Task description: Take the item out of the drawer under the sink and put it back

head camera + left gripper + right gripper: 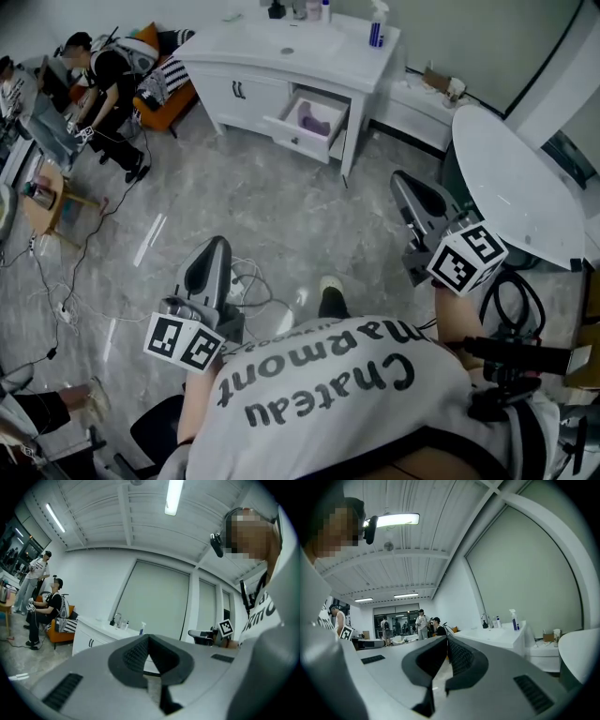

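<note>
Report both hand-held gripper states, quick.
Left hand-held gripper: closed, jaws together, holding nothing.
Right hand-held gripper: closed, jaws together, holding nothing.

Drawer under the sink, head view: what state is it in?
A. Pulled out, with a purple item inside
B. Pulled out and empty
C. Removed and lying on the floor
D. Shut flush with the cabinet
A: the drawer stands pulled out from the white cabinet, and a purple item lies inside it.
</note>
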A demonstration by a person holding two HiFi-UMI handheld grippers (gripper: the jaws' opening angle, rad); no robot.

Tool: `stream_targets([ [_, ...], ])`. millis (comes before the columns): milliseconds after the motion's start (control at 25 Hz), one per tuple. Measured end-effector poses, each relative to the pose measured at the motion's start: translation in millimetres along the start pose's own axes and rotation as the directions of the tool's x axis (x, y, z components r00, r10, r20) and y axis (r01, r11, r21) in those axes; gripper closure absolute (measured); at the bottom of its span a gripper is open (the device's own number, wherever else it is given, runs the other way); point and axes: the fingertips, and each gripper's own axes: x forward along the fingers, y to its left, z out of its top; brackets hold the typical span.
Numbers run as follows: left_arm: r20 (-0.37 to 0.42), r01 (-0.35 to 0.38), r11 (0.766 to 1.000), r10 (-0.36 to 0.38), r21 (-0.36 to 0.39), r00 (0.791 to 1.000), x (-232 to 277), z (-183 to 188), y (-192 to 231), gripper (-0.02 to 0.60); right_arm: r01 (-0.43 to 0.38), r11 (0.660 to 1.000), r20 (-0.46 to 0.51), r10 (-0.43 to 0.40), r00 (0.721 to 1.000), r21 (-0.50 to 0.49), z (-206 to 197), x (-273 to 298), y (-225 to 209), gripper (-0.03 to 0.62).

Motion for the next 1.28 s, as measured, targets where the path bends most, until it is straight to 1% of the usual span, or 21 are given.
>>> stream_targets([
  [160, -0.037, -0.009, 1.000, 0.009, 0.000, 0.999, 35.0, -8.2, 11.6, 0.572, -0.009, 1.000, -0.015, 0.009, 1.000, 0.024, 0.9, 35.2, -32.5, 0.582],
  [320, -0.046, -0.023, 0.999, 0.022, -0.030, 0.999, 67.3, -12.9, 24.1, 0.572, -0.028, 0.999, -0.034, 0.029, 0.999, 0.024, -0.2, 68.0, -57.3, 0.582],
  [440, -0.049, -0.037, 0.999, 0.035, -0.039, 0.998, 87.8, -14.9, 30.8, 0.572, -0.043, 0.999, -0.037, 0.044, 0.998, 0.025, 2.0, 85.3, -73.9, 0.582],
  [600, -0.047, -0.053, 0.997, 0.051, -0.047, 0.998, 114.9, -10.2, 40.1, 0.572, -0.054, 0.998, -0.039, 0.055, 0.998, 0.030, 10.4, 106.0, -96.1, 0.582],
  [920, -0.015, -0.086, 0.996, 0.086, -0.029, 0.996, 169.8, -2.1, 52.4, 0.572, -0.088, 0.996, -0.046, 0.089, 0.995, 0.026, 14.2, 137.4, -139.9, 0.582],
  [1280, 0.008, -0.106, 0.994, 0.107, -0.028, 0.994, 213.4, 2.7, 64.9, 0.572, -0.112, 0.994, -0.047, 0.113, 0.992, 0.013, 21.0, 166.6, -175.8, 0.582],
])
